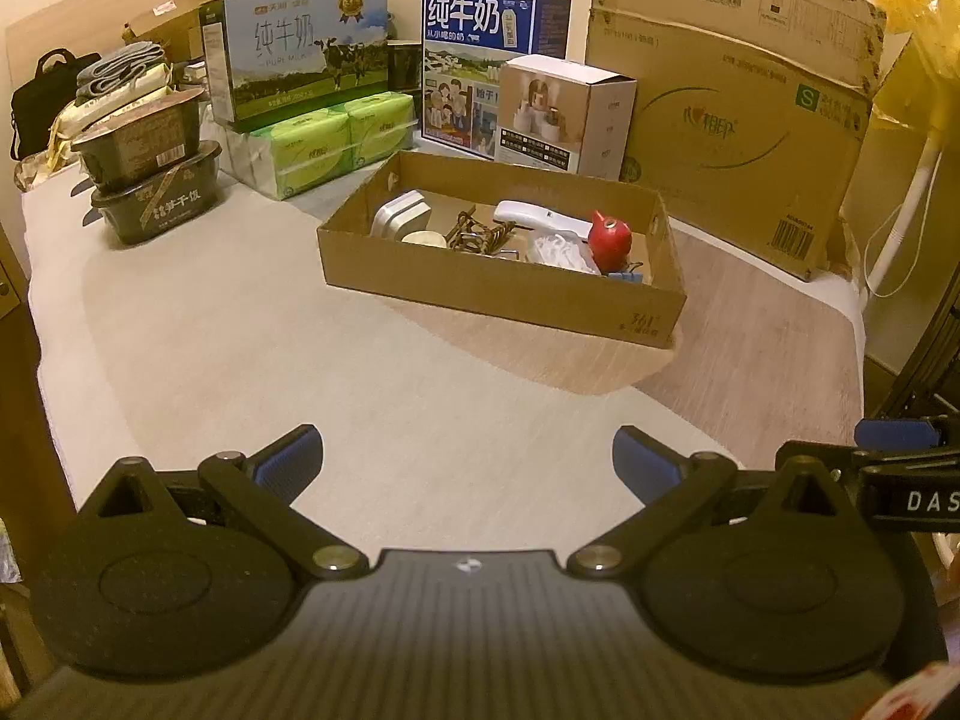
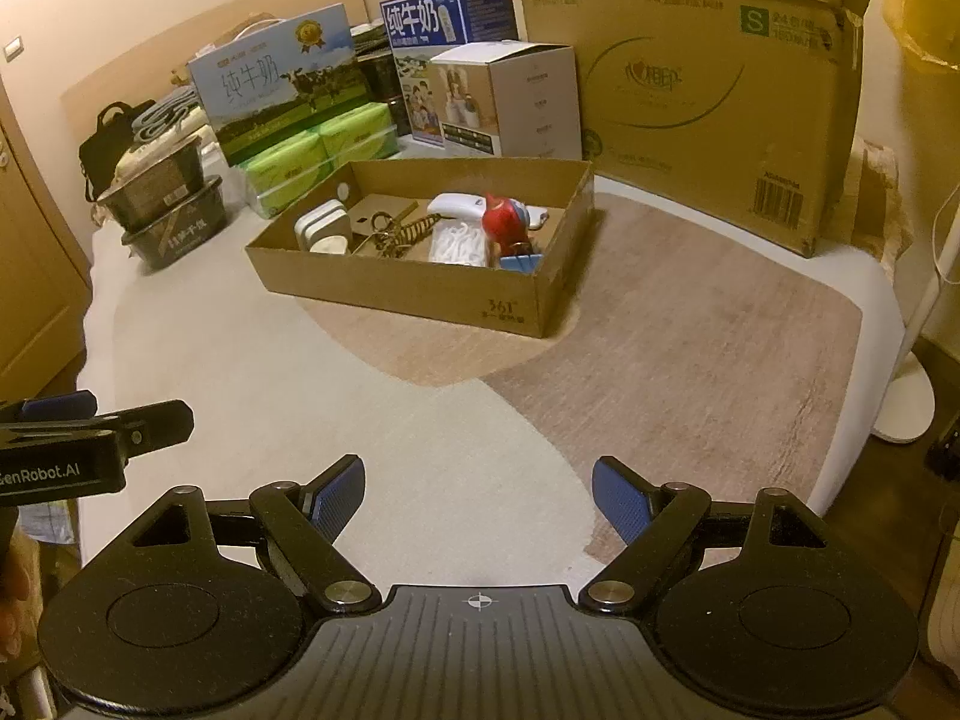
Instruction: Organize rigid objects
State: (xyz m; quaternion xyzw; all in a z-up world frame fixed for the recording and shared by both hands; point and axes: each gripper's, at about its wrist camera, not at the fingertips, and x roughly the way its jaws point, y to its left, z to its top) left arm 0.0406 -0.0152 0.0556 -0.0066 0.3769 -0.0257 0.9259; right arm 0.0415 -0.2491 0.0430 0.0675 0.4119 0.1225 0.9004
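Observation:
A shallow cardboard box (image 1: pixel 480 297) (image 2: pixel 414 294) sits on the table's middle. Inside lie a white charger block (image 1: pixel 401 213) (image 2: pixel 321 225), a dark coiled cord (image 1: pixel 480 232) (image 2: pixel 399 235), a white handheld device (image 1: pixel 531 216) (image 2: pixel 459 206), a red toy (image 1: pixel 609 238) (image 2: pixel 503 222), a bag of white pieces (image 2: pixel 459 245) and a blue clip (image 2: pixel 519 262). My left gripper (image 1: pixel 465 459) hovers open over bare table, well short of the box. My right gripper (image 2: pixel 478 489) is open too, with nothing between its blue pads (image 2: pixel 336 498).
Behind the box stand milk cartons (image 1: pixel 300 57), green tissue packs (image 1: pixel 327 144), a white product box (image 1: pixel 567 114) and a large cardboard carton (image 1: pixel 732 108). Two stacked black food tubs (image 1: pixel 153 174) sit far left. A white lamp base (image 2: pixel 906 402) stands right. The other gripper (image 2: pixel 90 441) shows at the left edge.

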